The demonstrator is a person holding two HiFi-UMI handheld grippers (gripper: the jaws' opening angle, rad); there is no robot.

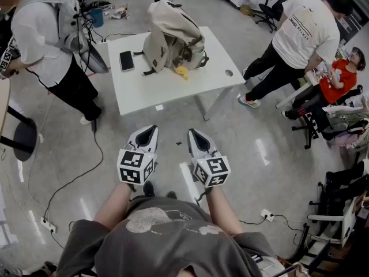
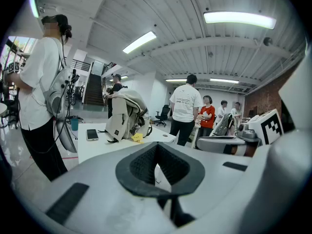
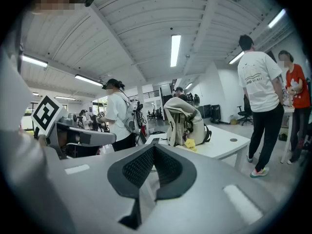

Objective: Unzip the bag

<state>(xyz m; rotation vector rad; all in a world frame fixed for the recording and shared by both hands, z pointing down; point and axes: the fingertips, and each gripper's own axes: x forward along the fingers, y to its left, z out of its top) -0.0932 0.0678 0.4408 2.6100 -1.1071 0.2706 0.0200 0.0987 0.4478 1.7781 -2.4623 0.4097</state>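
Beige backpack (image 1: 170,36) is stood upright on white table (image 1: 173,82), beside a phone (image 1: 126,60). Left gripper (image 1: 146,134) and right gripper (image 1: 196,136) are held well short of it, jaws closed, nothing gripped.

I see an open-plan office: white desk (image 1: 167,86) ahead of my left claw (image 1: 149,133), swivel chair (image 1: 268,9) beyond, strip lights (image 2: 239,17) overhead.
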